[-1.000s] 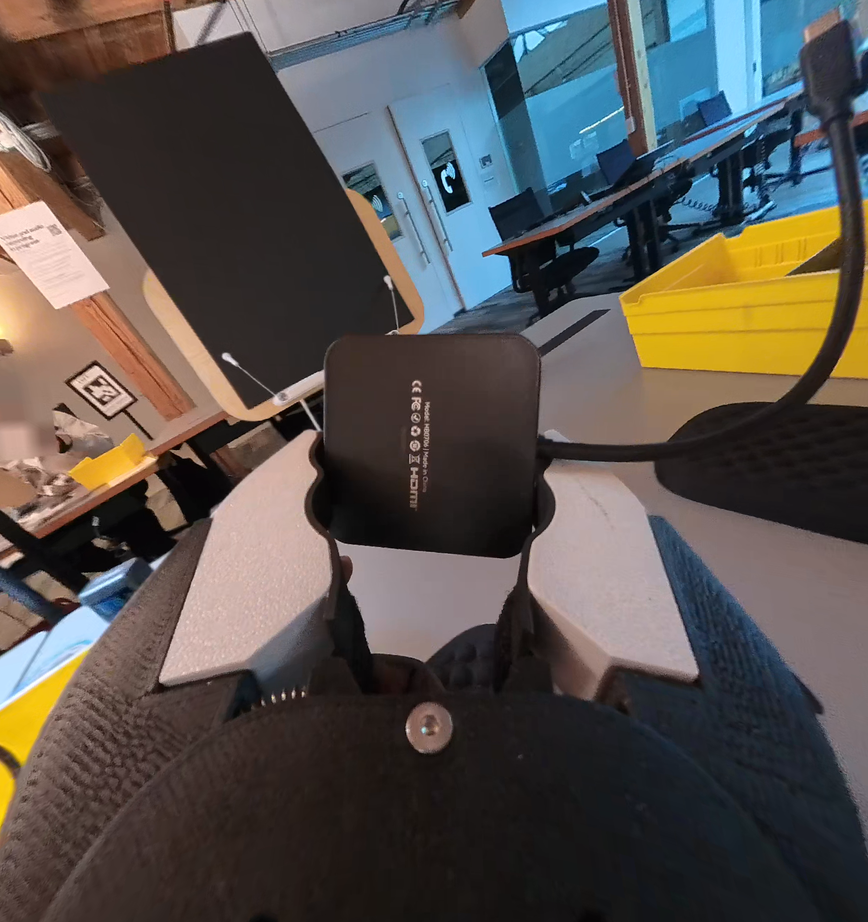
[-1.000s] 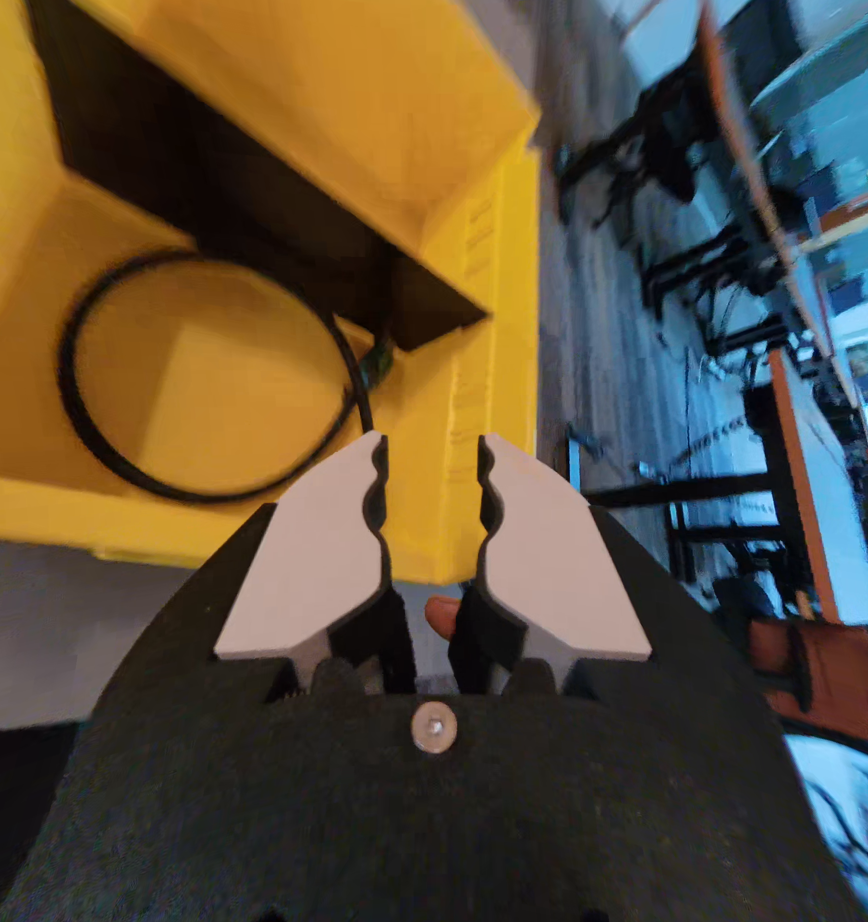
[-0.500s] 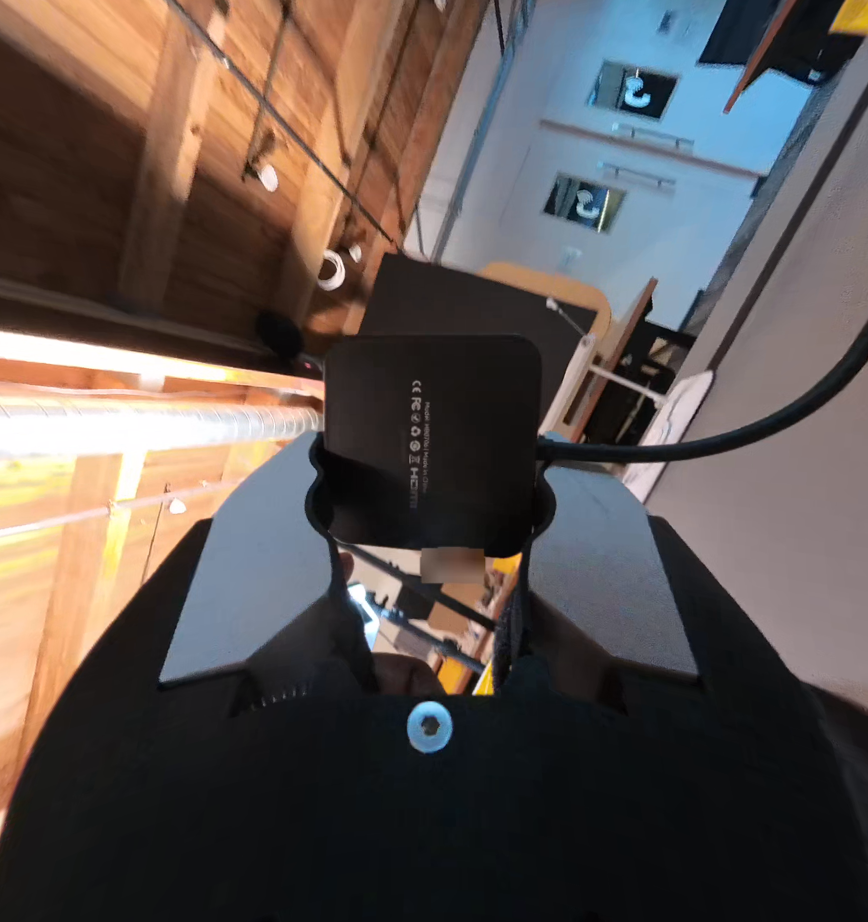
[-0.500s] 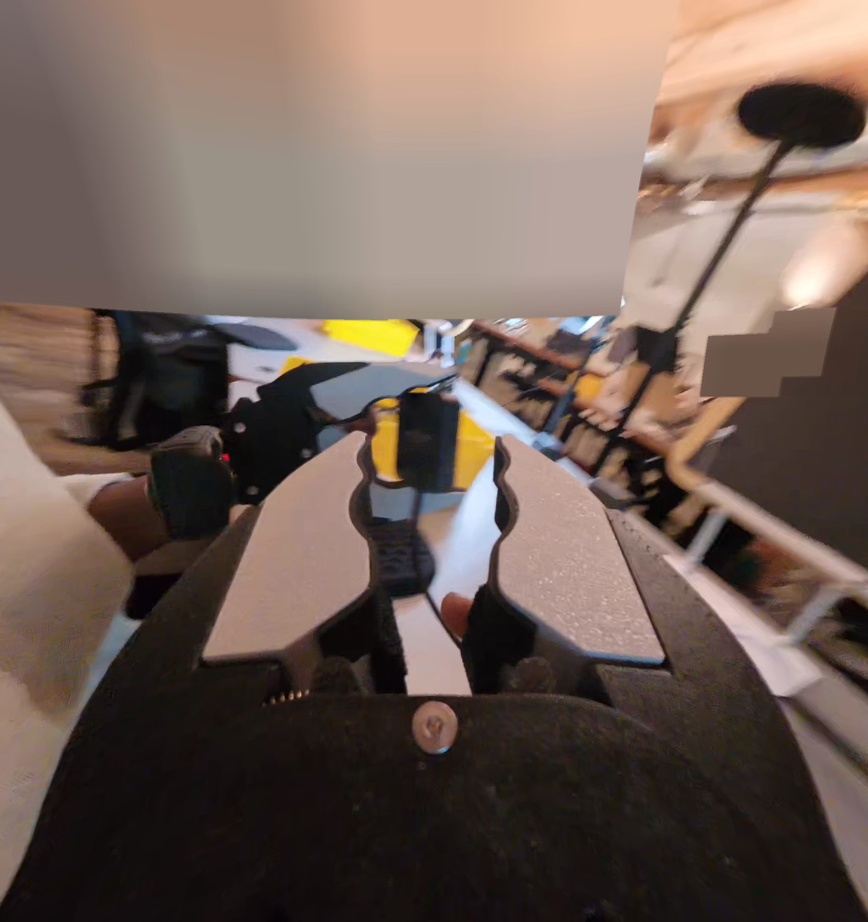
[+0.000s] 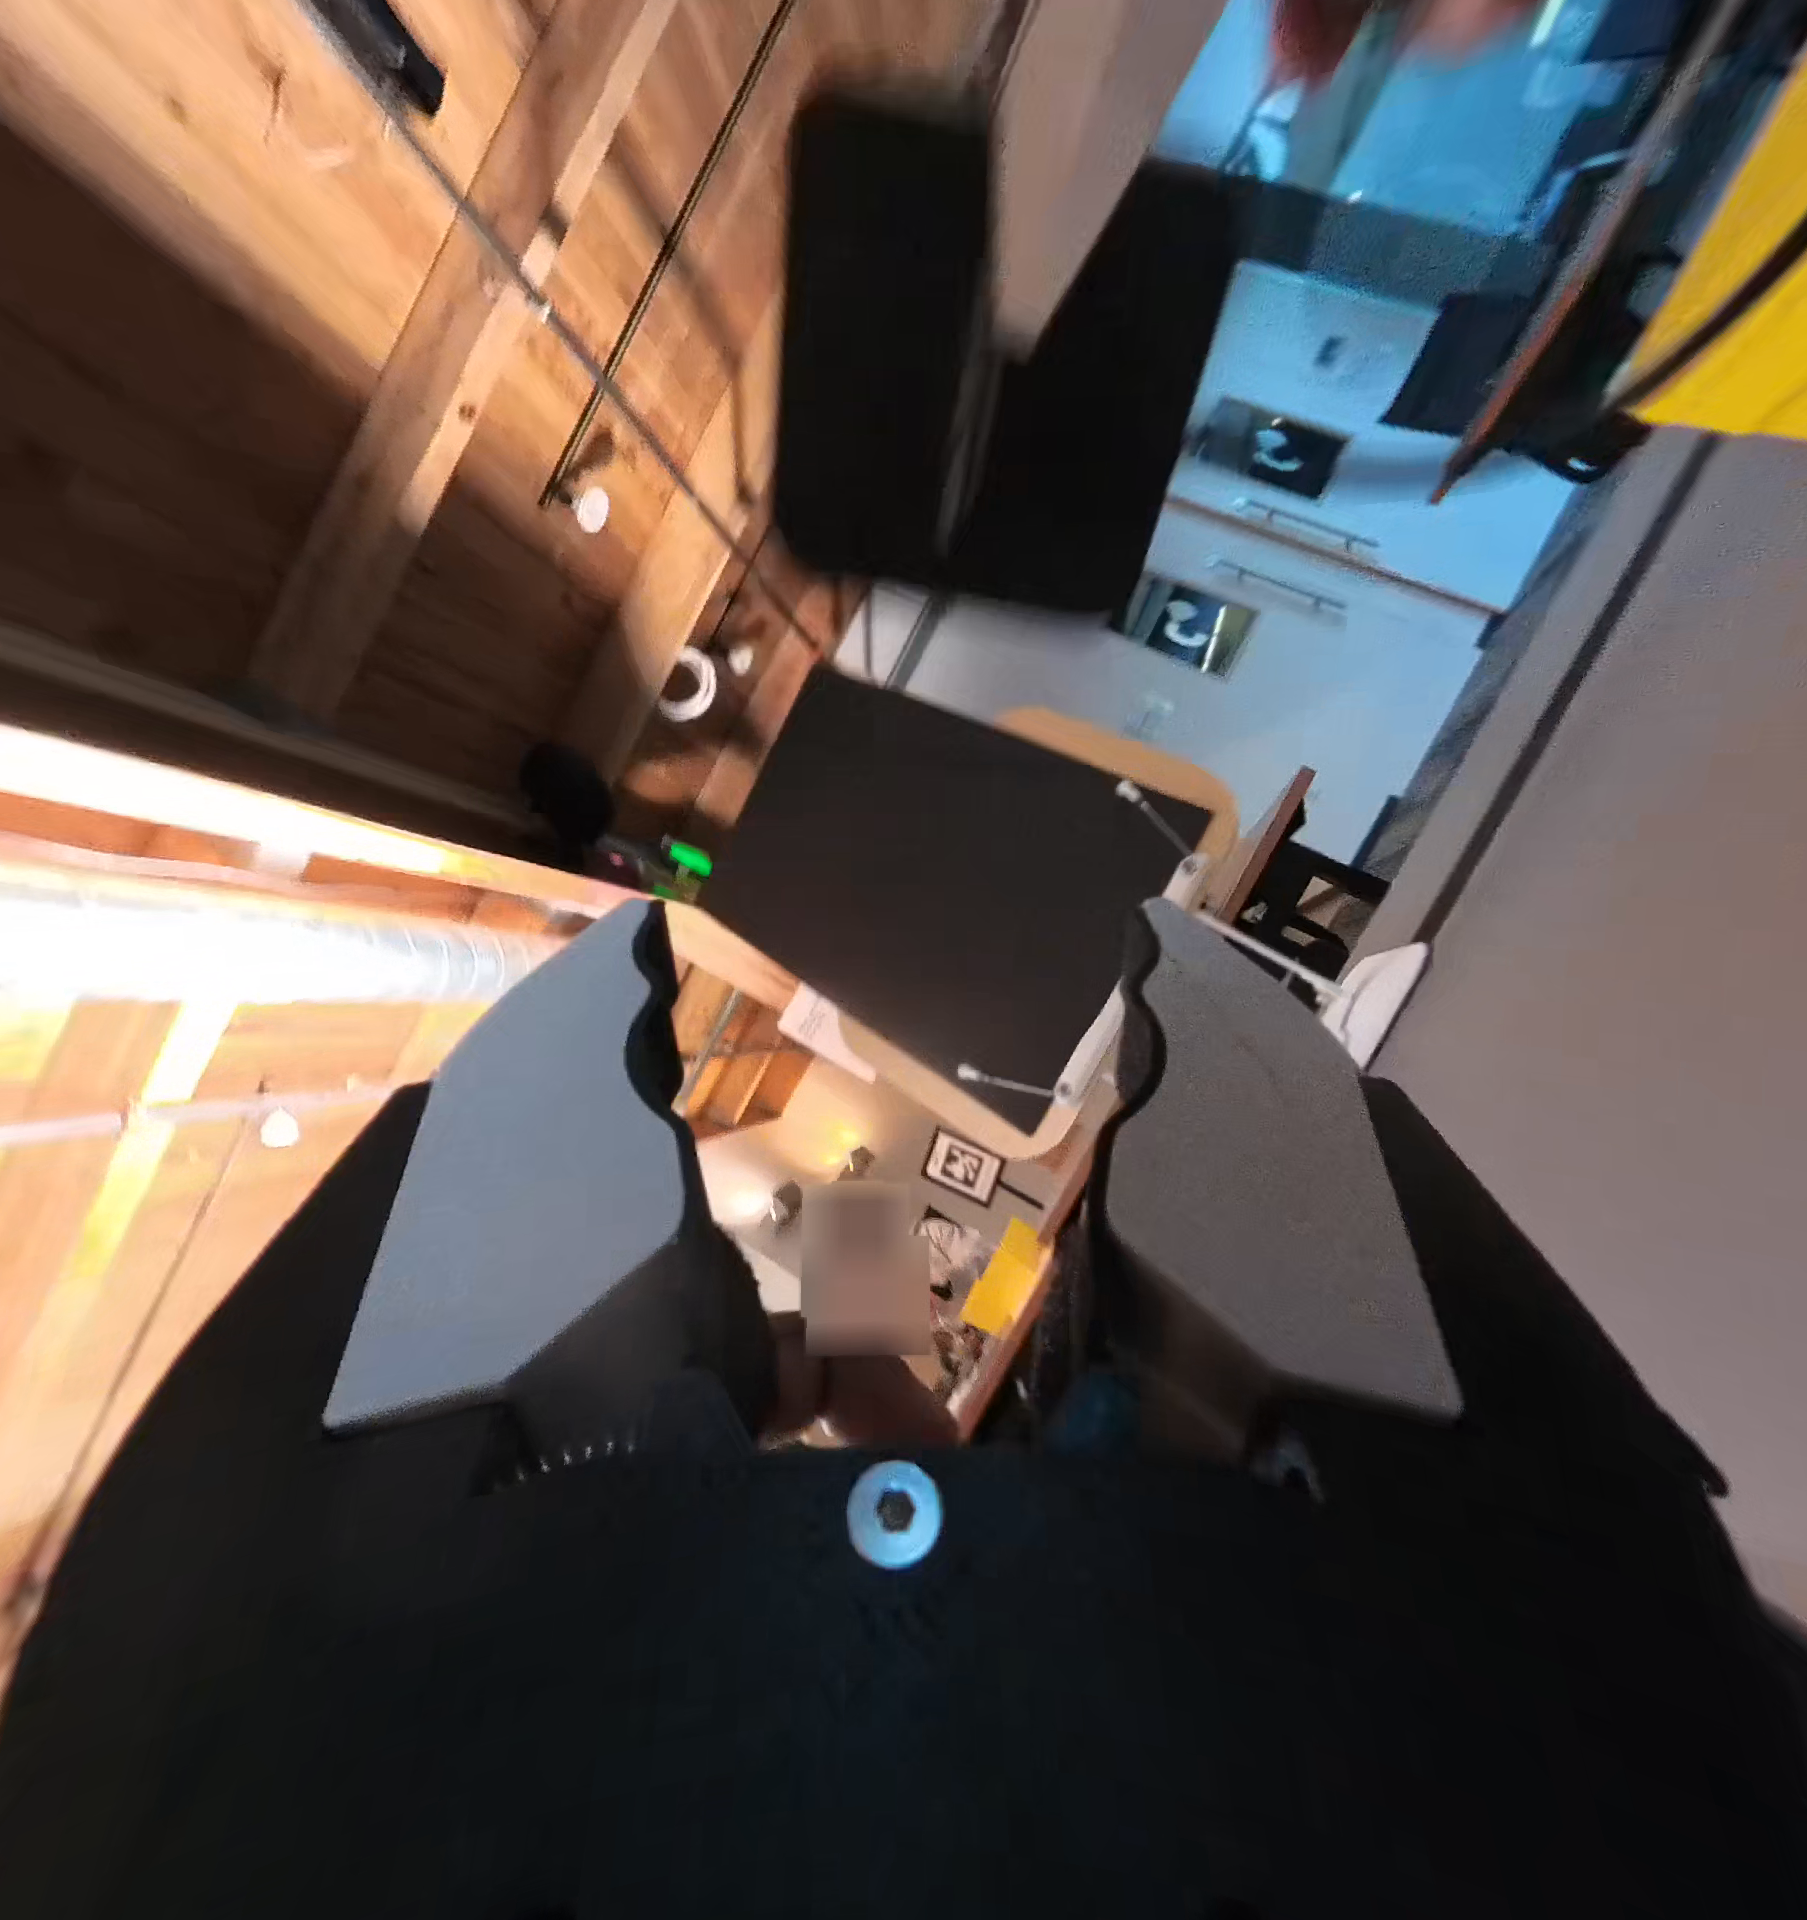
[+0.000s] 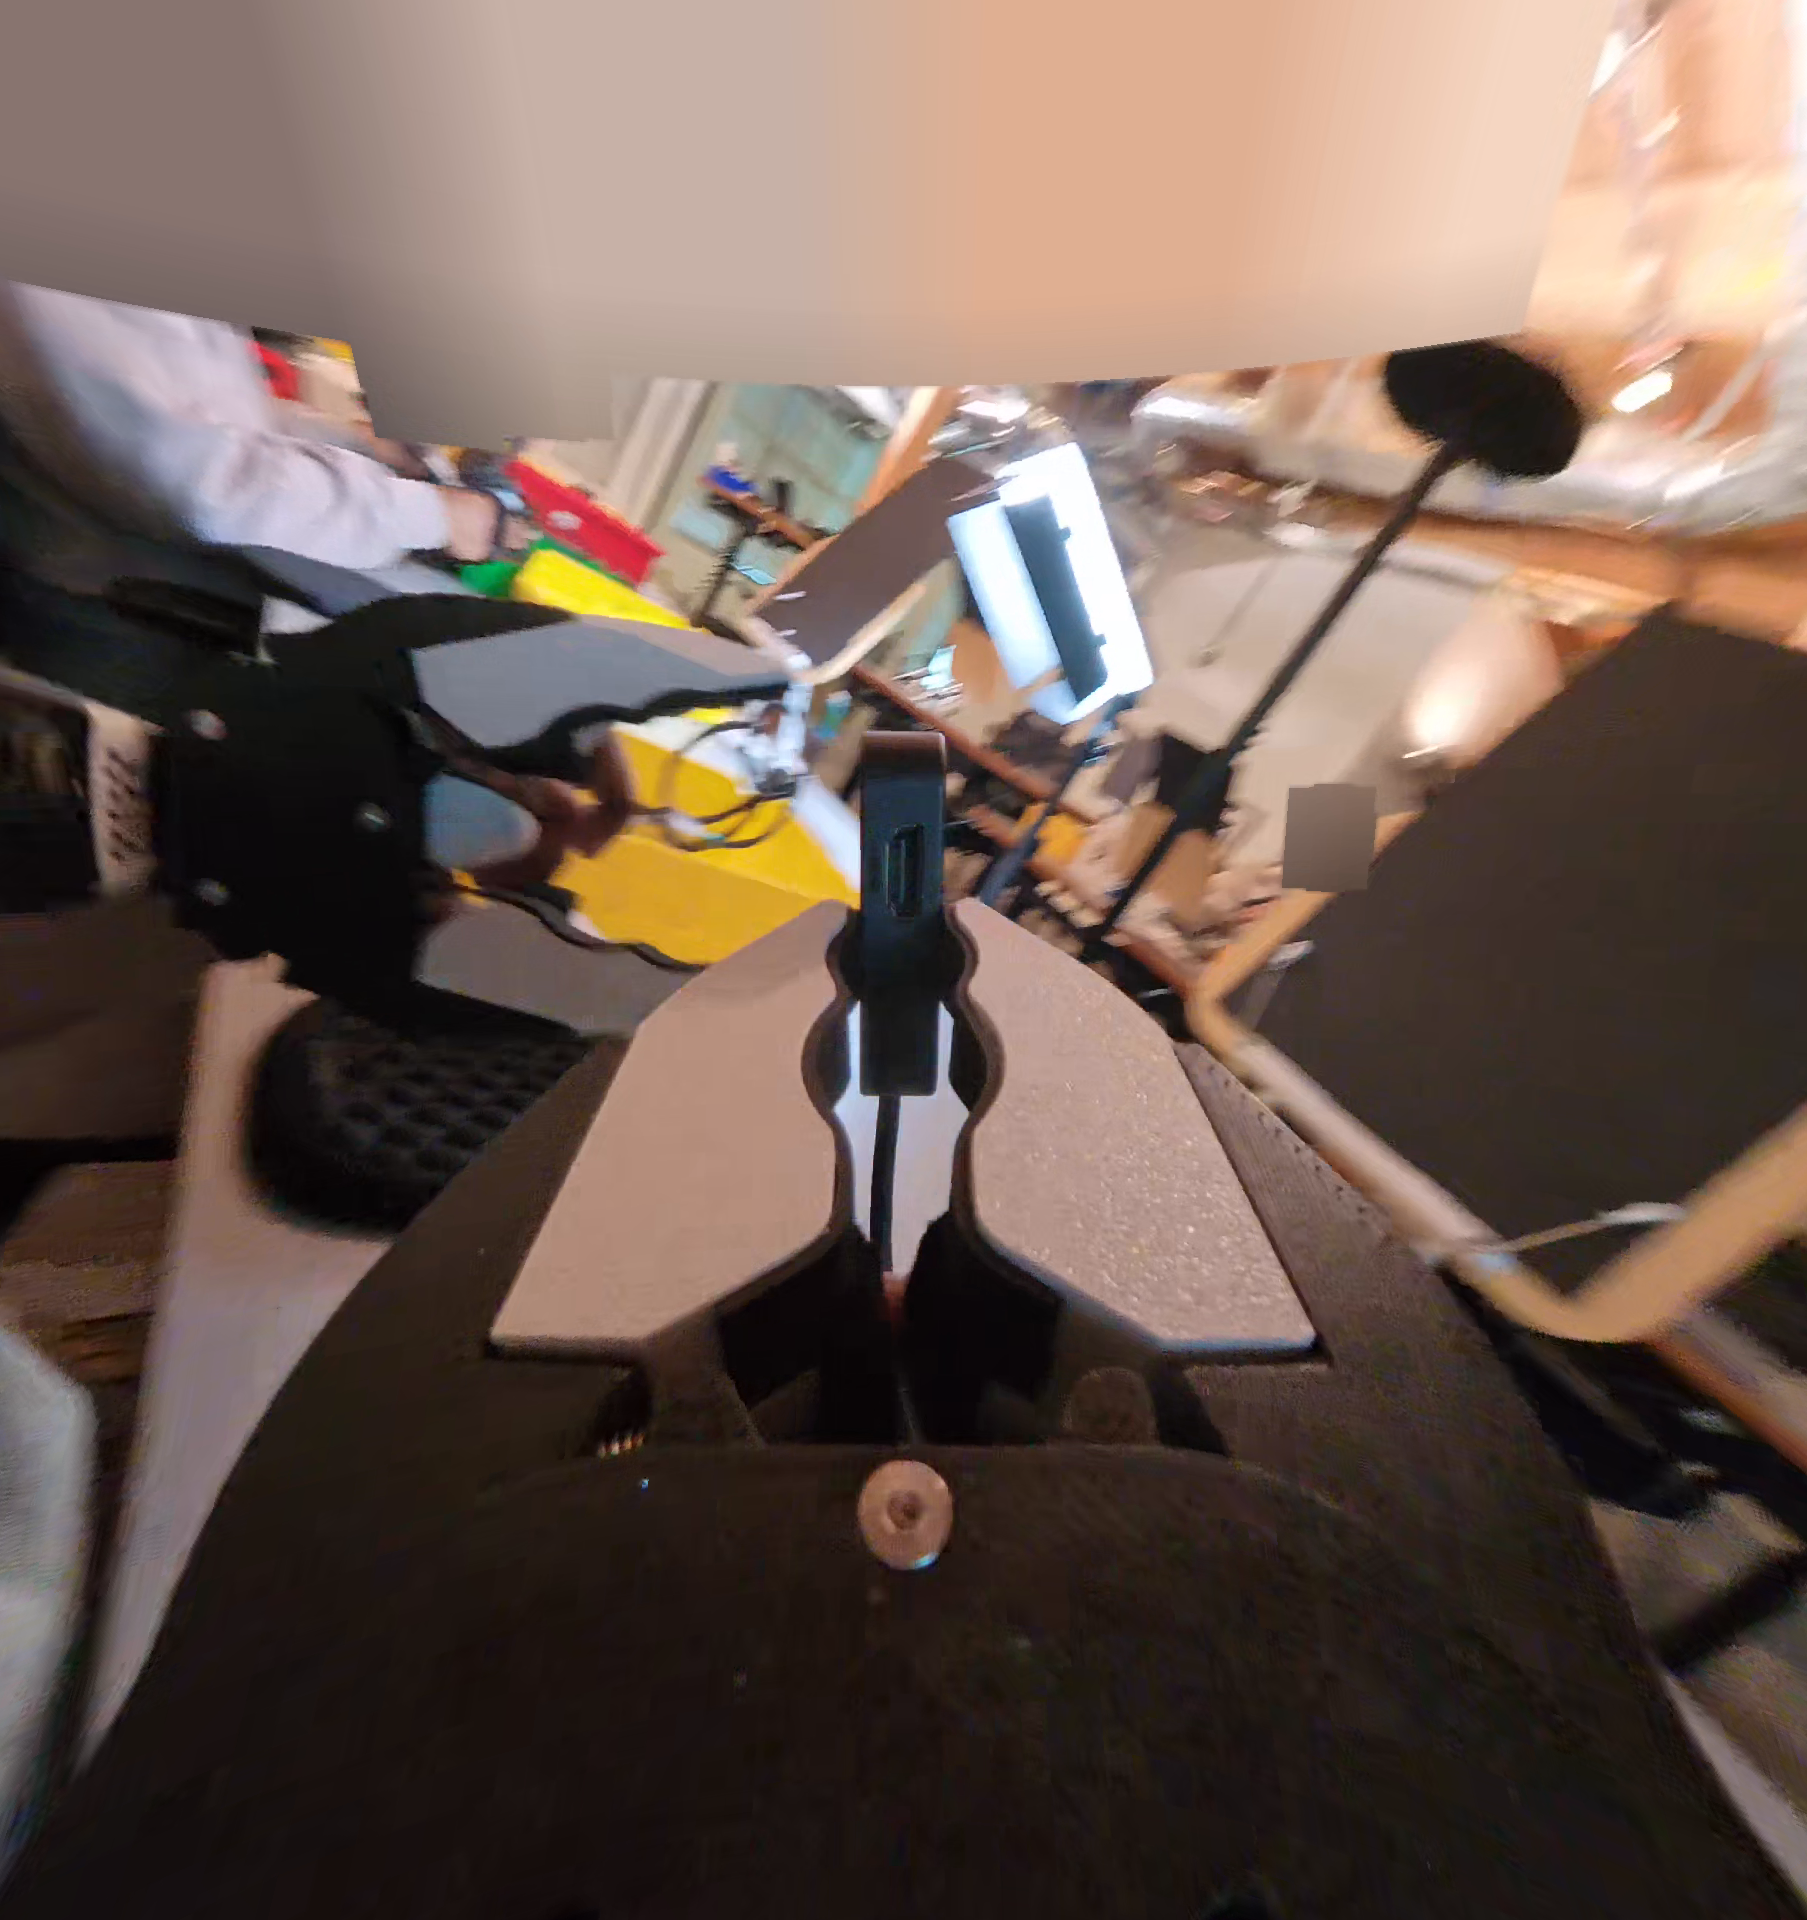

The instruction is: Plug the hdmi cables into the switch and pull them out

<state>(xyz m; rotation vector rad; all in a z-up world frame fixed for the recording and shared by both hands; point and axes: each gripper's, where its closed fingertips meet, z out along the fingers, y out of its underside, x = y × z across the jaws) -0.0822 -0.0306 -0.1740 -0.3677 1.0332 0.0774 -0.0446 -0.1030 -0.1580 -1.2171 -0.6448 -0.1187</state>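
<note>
The black HDMI switch (image 6: 901,862) stands edge-on between my right gripper's (image 6: 899,935) fingertips, which are shut on it; an open port on its edge faces the camera. A thin black cable (image 6: 884,1174) runs from its lower end back between the fingers. My left gripper (image 5: 894,935) is open and empty, tilted up toward the wooden ceiling. It also shows in the right wrist view (image 6: 660,707), at the left, open, just left of the switch and apart from it.
A grey table (image 5: 1647,935) lies to the right in the left wrist view, with a yellow bin (image 5: 1772,270) at its far end. In the right wrist view a black mat (image 6: 400,1101) lies on the table, yellow bins (image 6: 701,873) behind, a dark board (image 6: 1564,935) at right.
The switch has passed from my left gripper to my right. The left jaws opened and let it go; the right jaws closed on it.
</note>
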